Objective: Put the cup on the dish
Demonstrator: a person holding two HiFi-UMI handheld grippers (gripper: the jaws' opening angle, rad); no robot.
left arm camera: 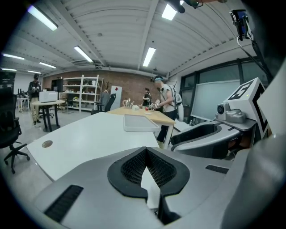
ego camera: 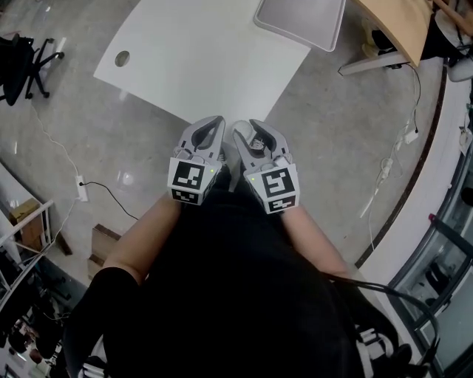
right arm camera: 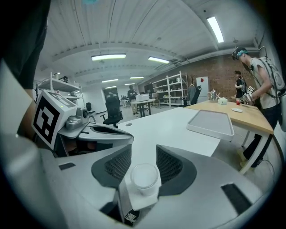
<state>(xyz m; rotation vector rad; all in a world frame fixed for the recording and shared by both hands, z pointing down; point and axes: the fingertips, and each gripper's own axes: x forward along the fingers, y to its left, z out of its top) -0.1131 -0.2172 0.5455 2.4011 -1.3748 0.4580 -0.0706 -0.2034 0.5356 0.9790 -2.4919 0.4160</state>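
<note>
Head view steeply down; all 3 views share table (ego camera: 207,59).

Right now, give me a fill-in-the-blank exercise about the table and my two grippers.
1. The grey tray lies on the ___ table.
2. The left gripper has its jaws ___, with the tips touching.
3. The right gripper has its jaws ___, with a gap between them.

Missing words: white; shut; apart.
</note>
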